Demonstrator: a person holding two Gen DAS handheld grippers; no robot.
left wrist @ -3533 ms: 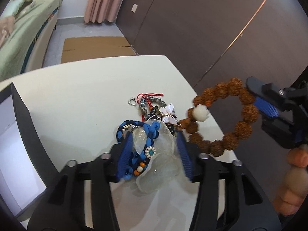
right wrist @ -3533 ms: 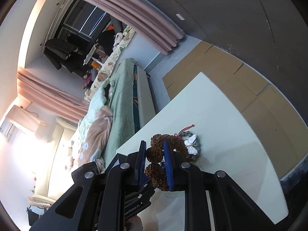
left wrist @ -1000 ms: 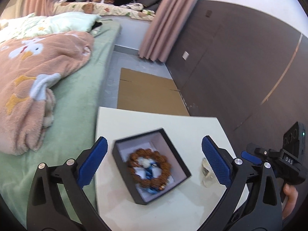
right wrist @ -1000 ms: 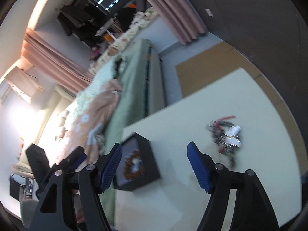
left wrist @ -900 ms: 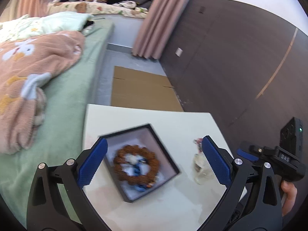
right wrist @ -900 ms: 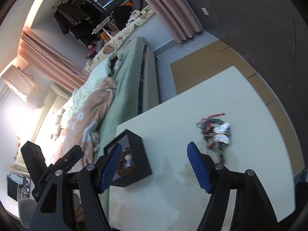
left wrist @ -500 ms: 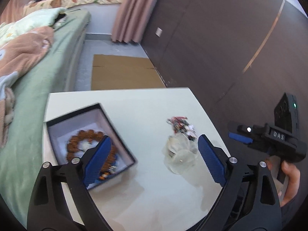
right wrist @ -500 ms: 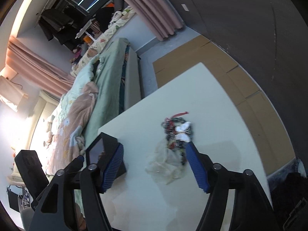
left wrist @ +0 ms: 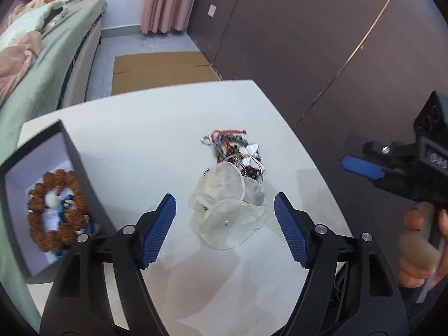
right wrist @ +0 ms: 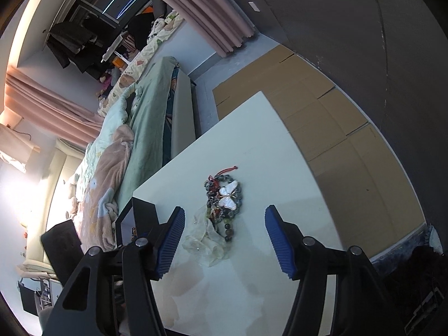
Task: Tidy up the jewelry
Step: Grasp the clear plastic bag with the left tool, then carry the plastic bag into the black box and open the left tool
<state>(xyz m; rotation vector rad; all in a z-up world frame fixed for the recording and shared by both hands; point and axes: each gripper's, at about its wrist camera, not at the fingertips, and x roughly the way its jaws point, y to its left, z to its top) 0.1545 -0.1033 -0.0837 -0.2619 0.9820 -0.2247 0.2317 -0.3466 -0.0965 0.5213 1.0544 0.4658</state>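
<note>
Bedroom setting: a white table [left wrist: 156,128] is seen with a green-covered bed [left wrist: 56,36] beyond its left edge, pink curtains [left wrist: 165,2] at the back, flattened cardboard [left wrist: 159,70] on the floor and a dark wall panel [left wrist: 308,42] on the right.

Left gripper [left wrist: 225,231] is held above the table, angled down, with its blue pads apart and closing; nothing is pressed between them. A crumpled clear plastic bag [left wrist: 228,210] is seen lying just ahead of the gap, between the two pads, not touched. A tangled jewelry pile [left wrist: 238,154] with a white butterfly piece [left wrist: 250,151] and a red cord is found just beyond the bag, touching its far edge.

A black box [left wrist: 42,196] with a pale lining is placed left of the left pad. A brown bead bracelet [left wrist: 53,210] is lying inside it, with what may be a blue piece under it; that part is blurred.

Right gripper [right wrist: 224,240] is also held over the table with pads apart and closing, nothing clamped. In its view the bag [right wrist: 204,246] is found ahead near the left pad, the pile [right wrist: 225,201] farther ahead, and the box [right wrist: 140,218] partly hidden behind the left finger. In the left view it is seen off to the right, held by a hand [left wrist: 420,249].
</note>
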